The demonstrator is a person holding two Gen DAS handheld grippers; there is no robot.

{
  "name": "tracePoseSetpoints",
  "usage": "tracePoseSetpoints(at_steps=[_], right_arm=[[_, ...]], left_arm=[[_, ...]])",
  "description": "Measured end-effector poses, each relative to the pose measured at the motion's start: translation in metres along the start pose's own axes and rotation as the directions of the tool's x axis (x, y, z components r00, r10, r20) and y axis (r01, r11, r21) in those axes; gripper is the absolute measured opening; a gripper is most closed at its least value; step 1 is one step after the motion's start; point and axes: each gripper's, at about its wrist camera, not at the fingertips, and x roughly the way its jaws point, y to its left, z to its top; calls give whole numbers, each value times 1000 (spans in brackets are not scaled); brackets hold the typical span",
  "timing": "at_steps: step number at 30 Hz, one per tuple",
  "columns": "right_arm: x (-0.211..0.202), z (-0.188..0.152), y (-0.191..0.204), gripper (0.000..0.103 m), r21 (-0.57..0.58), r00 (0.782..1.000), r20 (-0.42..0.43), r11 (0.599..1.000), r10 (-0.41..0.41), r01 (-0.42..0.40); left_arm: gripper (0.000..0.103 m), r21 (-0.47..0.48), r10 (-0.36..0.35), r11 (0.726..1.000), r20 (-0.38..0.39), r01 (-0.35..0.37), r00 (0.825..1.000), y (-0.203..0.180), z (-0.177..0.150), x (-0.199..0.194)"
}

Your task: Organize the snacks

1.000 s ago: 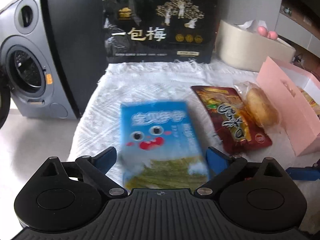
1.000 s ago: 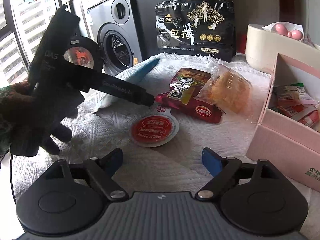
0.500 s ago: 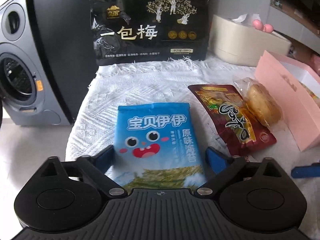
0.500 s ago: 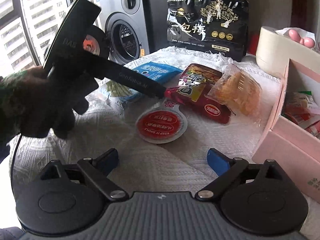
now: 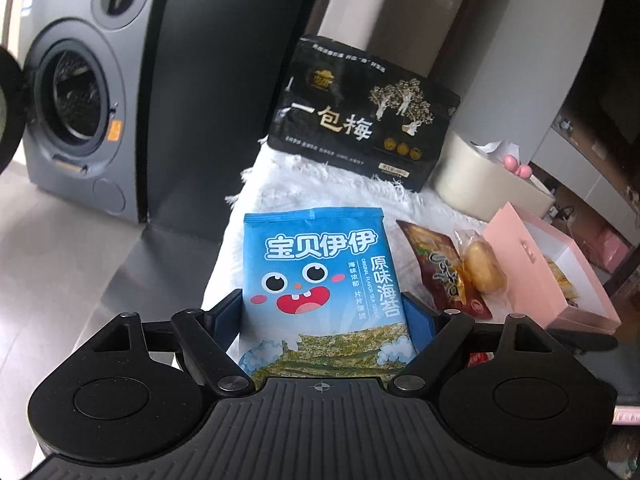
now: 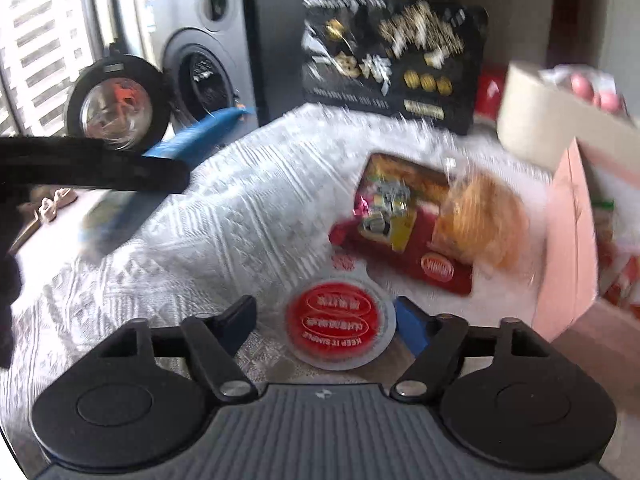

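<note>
The left gripper [image 5: 322, 312] clamps the blue seaweed snack packet with a cartoon face [image 5: 320, 280] between its two blue-padded fingers [image 5: 226, 312], holding it lifted off the white textured tablecloth [image 5: 320, 192] and tilted. In the right wrist view the same packet shows edge-on as a blue strip at the left. The right gripper [image 6: 326, 326] is spread wide, its fingers on either side of a small round jelly cup with a red foil lid [image 6: 340, 324] that sits on the cloth; the right finger looks just beside the rim, though blur keeps contact unclear. Behind it lie a red snack pouch [image 6: 404, 240] and a clear-wrapped golden pastry [image 6: 484, 224], which overlaps the pouch. The open pink cardboard box [image 5: 560, 280] stands at the right with packets inside. A large black plum bag [image 5: 364, 116] leans upright at the back, beside a cream round tissue holder [image 5: 480, 184]. A grey washing machine [image 5: 80, 92] stands to the left.
</note>
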Motion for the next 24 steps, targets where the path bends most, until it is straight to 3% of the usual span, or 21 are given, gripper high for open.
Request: tracePoseSetpoints(at_steps=[3, 6, 11, 14, 18, 24], right_arm=[[-12, 4, 4, 61, -23, 998, 18, 998, 53, -52], [-41, 2, 18, 61, -120, 988, 74, 985, 136, -126], [-87, -15, 13, 61, -180, 979, 134, 976, 151, -126], [-113, -34, -9, 61, -170, 984, 138, 981, 113, -89], [-151, -70, -43, 61, -151, 990, 140, 989, 21, 0], [-213, -96, -85, 61, -93, 971, 208, 985, -122, 143]], left_arm=[[86, -15, -4, 1000, -9, 3, 1000, 0, -5, -9], [86, -4, 6, 1000, -18, -6, 1000, -8, -11, -21], [86, 50, -14, 999, -57, 16, 998, -47, -31, -34], [86, 93, -65, 993, -112, 75, 992, -81, -46, -34], [86, 164, -145, 970, -194, 177, 970, -133, -59, -29], [86, 263, -289, 903, -209, 339, 934, -214, -51, -30]])
